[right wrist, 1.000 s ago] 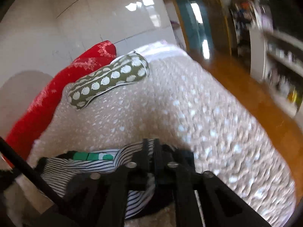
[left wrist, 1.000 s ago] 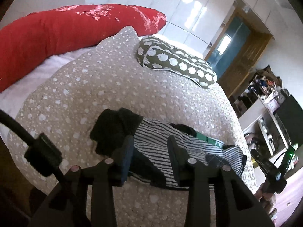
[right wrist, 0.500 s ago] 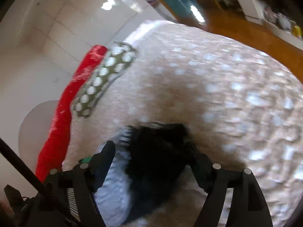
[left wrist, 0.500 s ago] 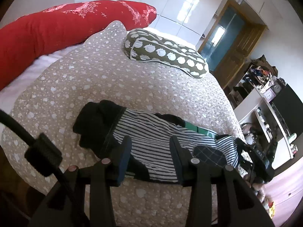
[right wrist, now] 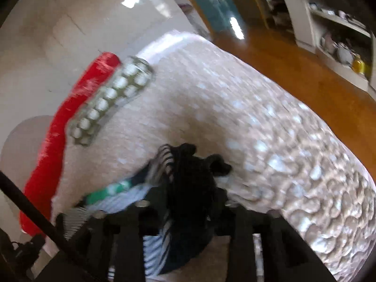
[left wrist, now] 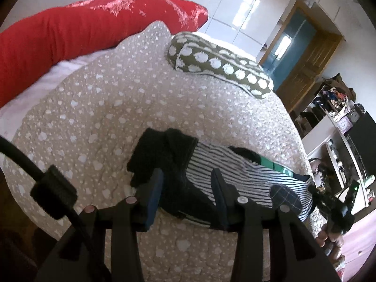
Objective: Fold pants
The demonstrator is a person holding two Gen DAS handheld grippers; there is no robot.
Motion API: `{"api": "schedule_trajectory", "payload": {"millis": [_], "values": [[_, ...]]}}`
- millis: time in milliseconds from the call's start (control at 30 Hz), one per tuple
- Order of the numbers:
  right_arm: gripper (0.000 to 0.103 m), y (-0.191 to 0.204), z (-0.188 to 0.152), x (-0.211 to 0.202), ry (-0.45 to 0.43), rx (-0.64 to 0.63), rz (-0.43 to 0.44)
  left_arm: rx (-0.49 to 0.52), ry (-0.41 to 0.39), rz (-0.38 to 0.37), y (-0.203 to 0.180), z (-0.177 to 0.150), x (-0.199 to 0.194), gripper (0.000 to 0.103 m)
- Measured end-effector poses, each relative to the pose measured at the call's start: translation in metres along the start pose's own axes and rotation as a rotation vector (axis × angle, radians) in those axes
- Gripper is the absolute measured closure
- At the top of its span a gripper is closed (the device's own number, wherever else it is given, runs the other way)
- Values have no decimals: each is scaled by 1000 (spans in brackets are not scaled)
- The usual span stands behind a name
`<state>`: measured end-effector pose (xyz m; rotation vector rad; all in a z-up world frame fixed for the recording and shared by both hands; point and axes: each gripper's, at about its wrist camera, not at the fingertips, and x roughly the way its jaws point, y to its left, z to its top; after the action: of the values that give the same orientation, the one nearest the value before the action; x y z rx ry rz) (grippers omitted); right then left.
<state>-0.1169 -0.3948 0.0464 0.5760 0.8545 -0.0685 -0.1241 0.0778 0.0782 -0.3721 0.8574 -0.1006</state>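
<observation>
Beige quilting dotted with pale blobs covers the bed (left wrist: 98, 108), the biggest thing before me, and it fills most of both my views. Along its far edge lies a long red bolster (left wrist: 77, 28), and just beside that a smaller olive cushion with white spots (left wrist: 218, 63) resting on the quilt. Off to the right a wooden door (left wrist: 305, 63) and cluttered shelves (left wrist: 333, 103) stand well apart from the bed.

Near the bed's front edge lie the pants (left wrist: 237, 176), black-and-white striped with a dark, fuzzy black end at their left and a strip of green showing along the far side. They are spread across the quilt in a rumpled, partly doubled heap.

I hold my left gripper (left wrist: 185, 195) low over the left part of the pants, its two fingers standing wide apart with the dark fabric between them but nothing pinched. My right gripper (right wrist: 185, 202) is at the other end of the garment (this view is badly smeared by motion), and a bunch of black and striped cloth rises between its fingers; whether they are clamped on it or merely straddling it I cannot tell.
</observation>
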Motion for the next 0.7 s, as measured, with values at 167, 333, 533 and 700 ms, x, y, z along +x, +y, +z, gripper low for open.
{"api": "schedule_trajectory", "payload": {"millis": [167, 333, 533, 700], "values": [[42, -27, -2, -33, -100, 53, -98, 20, -5, 1, -3, 3, 4, 58], [60, 1, 5, -55, -118, -61, -25, 85, 11, 5, -19, 3, 22, 56], [61, 66, -10, 2, 100, -241, 171, 237, 83, 76, -49, -14, 67, 56], [93, 43, -8, 47, 167, -206, 107, 222, 115, 74, -41, -22, 81, 56]]}}
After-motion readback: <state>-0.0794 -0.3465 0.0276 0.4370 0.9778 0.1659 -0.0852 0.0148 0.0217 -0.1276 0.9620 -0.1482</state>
